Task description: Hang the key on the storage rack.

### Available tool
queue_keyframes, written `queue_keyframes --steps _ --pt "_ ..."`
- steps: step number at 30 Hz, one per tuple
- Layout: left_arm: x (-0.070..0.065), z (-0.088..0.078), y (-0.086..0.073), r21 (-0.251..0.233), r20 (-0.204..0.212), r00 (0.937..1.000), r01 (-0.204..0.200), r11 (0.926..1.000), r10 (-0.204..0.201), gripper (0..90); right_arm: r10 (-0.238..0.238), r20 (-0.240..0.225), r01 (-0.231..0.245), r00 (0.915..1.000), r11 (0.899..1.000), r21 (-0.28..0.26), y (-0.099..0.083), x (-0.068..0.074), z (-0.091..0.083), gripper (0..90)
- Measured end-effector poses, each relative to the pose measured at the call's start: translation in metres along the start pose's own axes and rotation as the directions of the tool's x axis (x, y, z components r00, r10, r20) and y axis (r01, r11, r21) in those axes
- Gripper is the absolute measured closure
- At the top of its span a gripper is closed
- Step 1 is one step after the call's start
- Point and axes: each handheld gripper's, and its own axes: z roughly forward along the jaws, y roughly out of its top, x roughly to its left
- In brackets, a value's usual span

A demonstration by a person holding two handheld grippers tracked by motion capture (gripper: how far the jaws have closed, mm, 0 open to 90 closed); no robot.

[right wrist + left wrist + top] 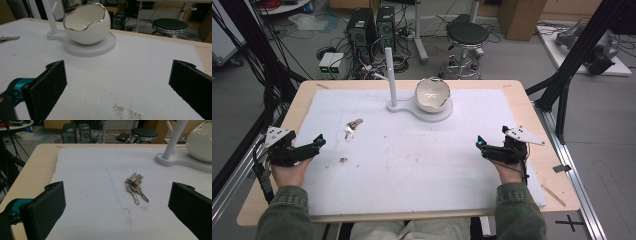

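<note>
A bunch of keys [352,128] lies on the white mat [422,165], left of centre. At the back stands a white eggshell-shaped bowl [432,94] with a silver rim, on a white base [437,116] that carries an upright post [390,75]. My left gripper [319,142] rests at the mat's left edge, open and holding nothing. In the left gripper view the keys [135,186] lie ahead between the wide jaws [116,207]. My right gripper [480,144] sits at the right, open and bare. The right gripper view faces the bowl [87,25] past its jaws [117,87].
A small dark speck [343,160] lies on the mat near the left hand. A wooden stick [554,195] rests at the table's right front corner. Black frame struts [562,85] rise at the right. A stool [467,35] and computer towers [372,25] stand behind the table.
</note>
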Motion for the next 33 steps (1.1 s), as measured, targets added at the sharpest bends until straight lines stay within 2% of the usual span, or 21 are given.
queue_keyframes --steps 3,10,25,29,30,31,32,33 --pt "0.000 0.000 0.000 0.000 0.001 1.0000 0.002 1.0000 -0.002 1.7 0.000 0.003 0.000 1.0000 1.000 0.017 -0.001 0.000 0.002 0.5" --pt "0.000 0.002 -0.002 0.014 0.008 1.0000 -0.002 0.9999 0.002 1.7 -0.039 -0.014 0.040 0.9991 0.999 0.027 -0.001 0.004 0.005 0.5" --pt "0.000 0.005 -0.003 0.030 0.011 0.9999 -0.009 0.9995 0.009 1.7 -0.022 -0.022 0.023 0.9995 0.999 0.034 -0.002 0.003 0.006 0.5" --pt "-0.002 0.010 -0.002 0.053 0.015 0.9995 -0.028 0.9982 0.028 1.8 -0.036 -0.019 0.037 0.9992 0.999 0.040 -0.002 0.002 0.009 0.5" --pt "-0.003 0.013 -0.001 0.066 0.026 0.9987 -0.045 0.9968 0.043 1.8 -0.034 -0.021 0.035 0.9992 0.998 0.051 -0.003 0.003 0.010 0.5" --pt "-0.003 0.013 -0.001 0.066 0.026 0.9987 -0.045 0.9968 0.043 1.7 -0.034 -0.021 0.035 0.9992 0.998 0.051 -0.003 0.003 0.010 0.5" --pt "-0.006 0.014 0.000 0.077 0.036 0.9973 -0.066 0.9948 0.063 1.8 -0.041 -0.023 0.042 0.9989 0.998 0.057 -0.003 0.005 0.011 0.5" --pt "-0.006 0.014 0.000 0.077 0.036 0.9973 -0.066 0.9948 0.063 1.8 -0.041 -0.023 0.042 0.9989 0.998 0.057 -0.003 0.005 0.011 0.5"
